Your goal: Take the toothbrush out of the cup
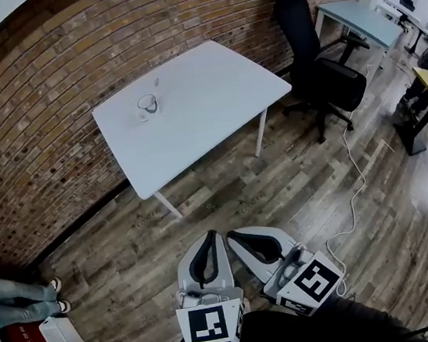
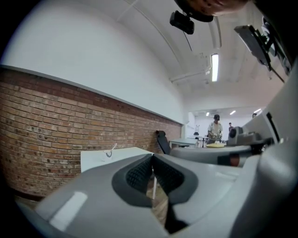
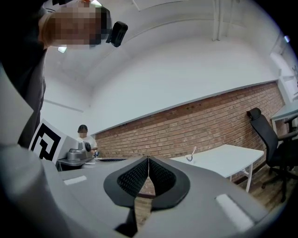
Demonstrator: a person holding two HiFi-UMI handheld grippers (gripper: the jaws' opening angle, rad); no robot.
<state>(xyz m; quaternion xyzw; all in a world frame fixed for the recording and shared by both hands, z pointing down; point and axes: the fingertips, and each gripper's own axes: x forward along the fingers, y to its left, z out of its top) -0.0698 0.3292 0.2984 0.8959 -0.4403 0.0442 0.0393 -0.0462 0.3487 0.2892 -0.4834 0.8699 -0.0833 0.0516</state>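
A small clear cup stands on the far left part of a white table, with a white toothbrush leaning in it. The cup shows small and distant in the left gripper view, and the right gripper view has the cup with its toothbrush sticking up. My left gripper and right gripper hang side by side over the wooden floor, well short of the table. Both are shut with nothing between the jaws, as the left gripper and right gripper show in their own views.
A brick wall runs behind the table. A black office chair stands at the table's right, with more desks beyond. A white cable trails over the floor. A person's legs show at the left edge.
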